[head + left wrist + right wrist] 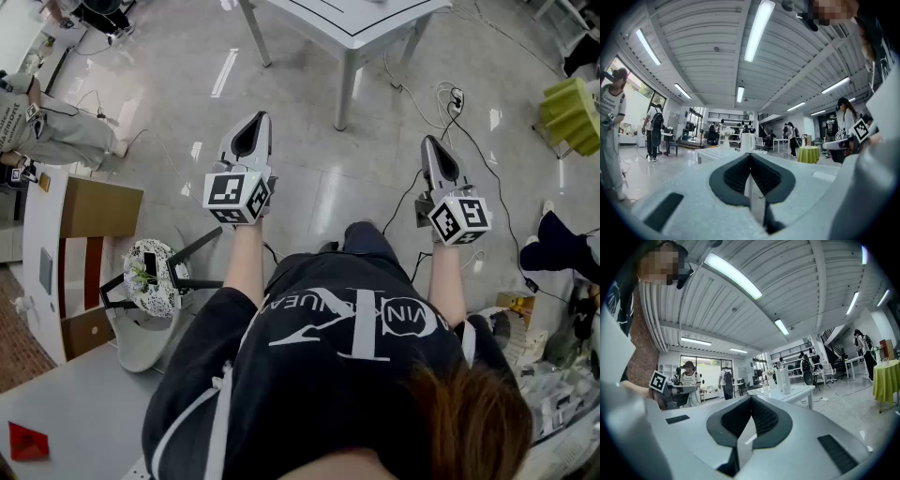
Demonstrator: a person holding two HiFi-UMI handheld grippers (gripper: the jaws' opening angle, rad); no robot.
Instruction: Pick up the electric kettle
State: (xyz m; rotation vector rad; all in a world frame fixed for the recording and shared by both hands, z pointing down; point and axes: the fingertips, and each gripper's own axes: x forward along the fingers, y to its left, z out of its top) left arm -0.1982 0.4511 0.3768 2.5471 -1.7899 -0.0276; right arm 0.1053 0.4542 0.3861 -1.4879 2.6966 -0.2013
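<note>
A tall white jug-like thing (747, 142) stands on a white table (717, 152) some way ahead of both grippers; it may be the electric kettle (784, 379). The head view shows only that table's near corner (356, 28) and nothing on it. My left gripper (251, 120) is held out level over the floor, its jaws closed against each other (750, 155) with nothing between them. My right gripper (433, 142) is level beside it, also shut and empty (751, 398). Both are far from the table.
Cables and a power strip (450, 98) lie on the floor ahead of the right gripper. A stool with a patterned seat (155, 277) and a brown cabinet (89, 211) stand to the left. A green-draped round table (808, 153) stands further off, and several people stand around the hall.
</note>
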